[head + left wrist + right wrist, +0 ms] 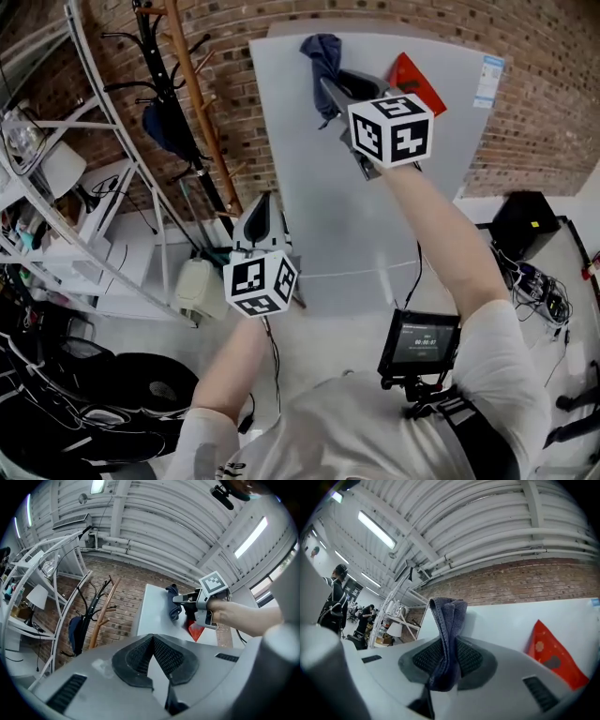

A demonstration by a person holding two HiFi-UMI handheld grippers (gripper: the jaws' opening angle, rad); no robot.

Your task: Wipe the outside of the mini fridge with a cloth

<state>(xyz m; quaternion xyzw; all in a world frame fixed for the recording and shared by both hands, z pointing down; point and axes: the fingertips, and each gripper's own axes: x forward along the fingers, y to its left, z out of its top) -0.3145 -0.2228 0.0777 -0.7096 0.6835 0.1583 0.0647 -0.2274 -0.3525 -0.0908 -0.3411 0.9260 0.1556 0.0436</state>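
Right claw [446, 660] grips cloth [447, 618] at grey fridge [501, 620], brick wall [525, 581] behind.

A brick wall [553, 84] was seen at the back. A wooden coat rack [199, 103] was stood against it, and a dark bag [169, 127] was hung from one of its hooks. A white tubular shelving frame [111, 108] was set to the rack's left, with a white-shaded lamp [37, 596] kept on it. A pale container [195, 286], possibly a jug, was placed on the floor [337, 328] near the rack's foot. A black box [525, 223] was set at the right, with tangled cables [539, 286] laid just beside it. Strip lights [377, 529] were mounted under a ribbed ceiling [487, 513].
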